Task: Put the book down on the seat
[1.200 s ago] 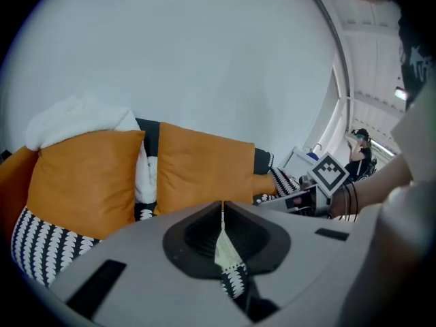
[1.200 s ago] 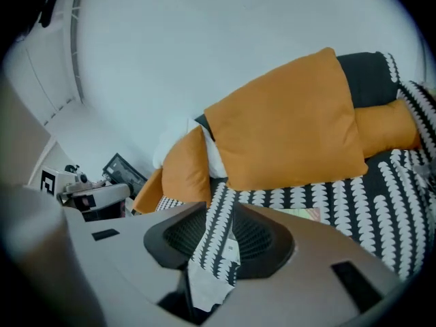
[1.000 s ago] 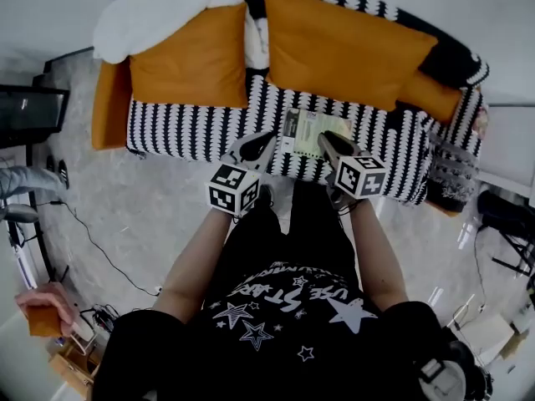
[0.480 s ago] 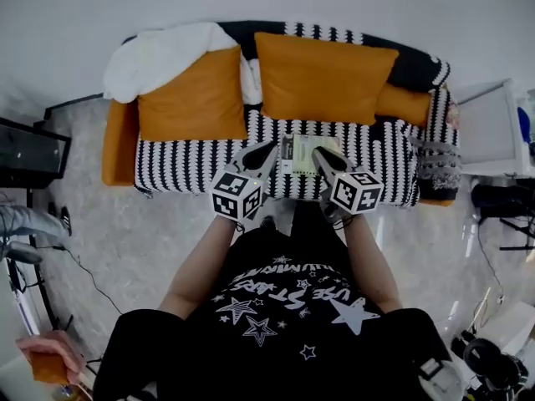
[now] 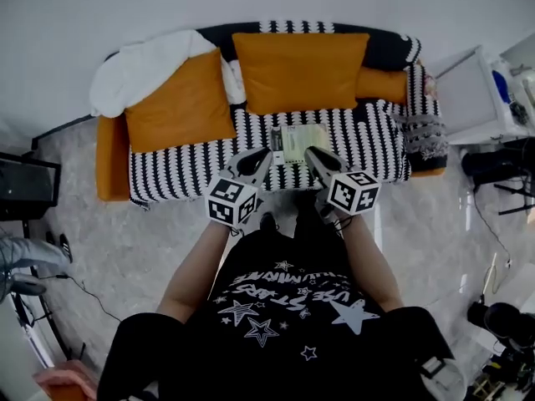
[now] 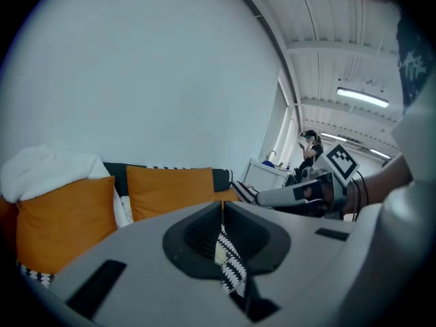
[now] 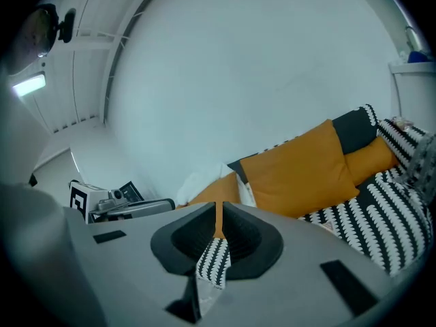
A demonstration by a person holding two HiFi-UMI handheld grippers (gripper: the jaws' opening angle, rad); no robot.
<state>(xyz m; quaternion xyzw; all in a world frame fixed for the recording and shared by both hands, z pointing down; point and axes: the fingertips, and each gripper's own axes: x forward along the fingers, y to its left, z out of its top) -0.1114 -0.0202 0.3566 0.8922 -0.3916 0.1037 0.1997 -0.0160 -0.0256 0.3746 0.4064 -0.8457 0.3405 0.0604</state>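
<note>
Starting nearest, a black T-shirt [image 5: 284,307] printed with white stars carries a line of white lettering that lies upside down to the head view and cannot be read with certainty. Past it both forearms reach forward. The left gripper [image 5: 261,155] and the right gripper [image 5: 313,152] are held side by side just above the front edge of the seat [image 5: 192,170], each with a marker cube [image 5: 231,200] of black-and-white squares and no letters. Seen along its own jaws, the left gripper [image 6: 222,206] is closed to a thin slit with nothing in it. The right gripper [image 7: 219,210] is likewise closed and empty. The book [image 5: 294,144] lies flat on the black-and-white patterned seat, just beyond and between the two tips, touched by neither; its pale green cover has print too small to read. Farther back, two orange cushions [image 5: 297,69] lean against the backrest, with a white blanket [image 5: 142,65] draped at the sofa's left end.
</note>
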